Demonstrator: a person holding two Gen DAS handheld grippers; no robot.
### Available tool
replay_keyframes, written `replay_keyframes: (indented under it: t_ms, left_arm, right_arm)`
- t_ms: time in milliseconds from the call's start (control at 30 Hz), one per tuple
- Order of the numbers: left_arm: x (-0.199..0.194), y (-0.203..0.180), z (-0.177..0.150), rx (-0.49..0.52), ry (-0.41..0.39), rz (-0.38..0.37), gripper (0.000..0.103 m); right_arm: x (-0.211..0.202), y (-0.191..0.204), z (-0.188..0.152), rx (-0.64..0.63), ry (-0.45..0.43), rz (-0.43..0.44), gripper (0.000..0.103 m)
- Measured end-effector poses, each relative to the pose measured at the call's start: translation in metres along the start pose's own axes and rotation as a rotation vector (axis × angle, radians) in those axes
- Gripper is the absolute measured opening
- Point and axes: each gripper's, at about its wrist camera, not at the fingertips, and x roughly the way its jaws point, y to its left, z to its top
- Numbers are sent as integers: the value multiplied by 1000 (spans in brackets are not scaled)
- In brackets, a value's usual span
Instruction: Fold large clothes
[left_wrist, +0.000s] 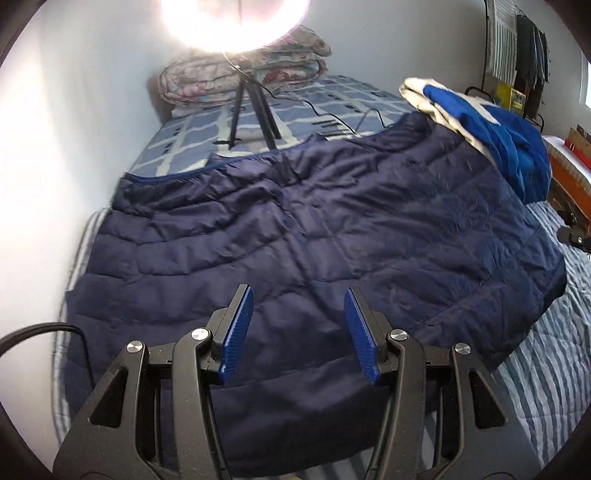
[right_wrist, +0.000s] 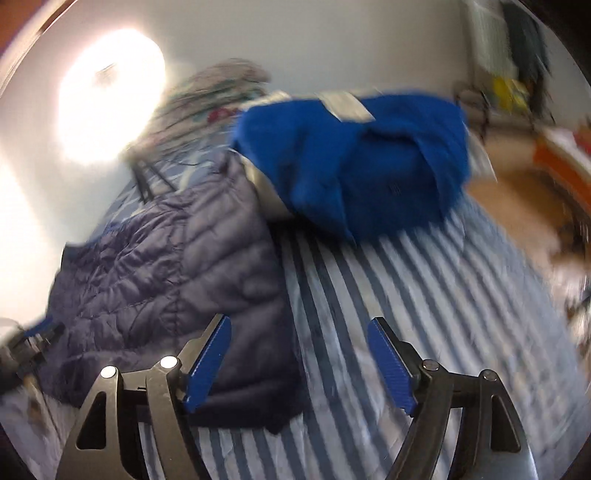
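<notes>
A bed fills this small white-walled room, its near half covered by a blue-and-white striped sheet (right_wrist: 424, 295). Closest to me, the left gripper (left_wrist: 298, 295) hangs above the near hem of a navy quilted jacket (left_wrist: 295, 221), its blue-padded fingers (left_wrist: 236, 332) spread wide with nothing between them. The right gripper (right_wrist: 299, 325) is likewise spread apart and empty, poised over the spot where the jacket's edge meets the striped sheet; its left finger is over the dark fabric, its right one over bare stripes. The right wrist view is blurred, so finer detail there is hard to make out.

The jacket lies flat and spread out across the bed, puffy seams running across it, one side reaching close to the wall. At its far right corner a bright blue garment (left_wrist: 491, 136) with pale grey panels sits in a heap, partly resting on the jacket.

Beyond the jacket the bedding changes to a blue checked cover (left_wrist: 321, 103), where a black tripod (left_wrist: 255, 107) stands with a cable trailing off. It carries a glaring ring light (left_wrist: 236, 18). Behind it, against the wall, sits a folded floral quilt (left_wrist: 258, 70). Far right, clothes hang on a rack (left_wrist: 524, 55).
</notes>
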Motion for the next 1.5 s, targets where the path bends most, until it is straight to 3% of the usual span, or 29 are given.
replay_keyframes:
  t_ms: [167, 433, 467, 500, 533, 600, 733, 967, 1167, 1233, 1500]
  left_arm:
    - [40, -11, -20, 40, 72, 63, 53]
    - [45, 1, -22, -32, 78, 36, 54]
    - [37, 5, -22, -56, 72, 35, 54]
    - [28, 11, -21, -78, 63, 29, 54]
    - [18, 17, -20, -98, 54, 21, 54]
    - [-8, 30, -21, -131, 30, 8, 54]
    - [-73, 59, -34, -155, 7, 7, 54]
    - [-164, 118, -80, -277, 20, 0, 54]
    - [-219, 145, -121, -369, -18, -4, 55]
    - [-231, 147, -130, -375, -24, -25, 56]
    - [-266, 145, -143, -320, -90, 17, 57]
  right_arm:
    - [25, -30, -21, 245, 90, 72, 80]
    - [43, -30, -34, 364, 71, 225, 81]
    - [45, -29, -33, 373, 74, 243, 72]
    - [48, -27, -32, 376, 86, 257, 54]
    - [51, -25, -31, 373, 97, 276, 43]
    - [50, -18, -28, 340, 103, 281, 24]
    - [33, 8, -15, 207, 55, 242, 8]
    - [-8, 59, 5, -1, -47, 170, 3]
    - [-48, 107, 21, -131, -139, 183, 2]
    - [-58, 128, 25, -158, -156, 214, 2]
    - [-85, 212, 22, -283, -216, 284, 1]
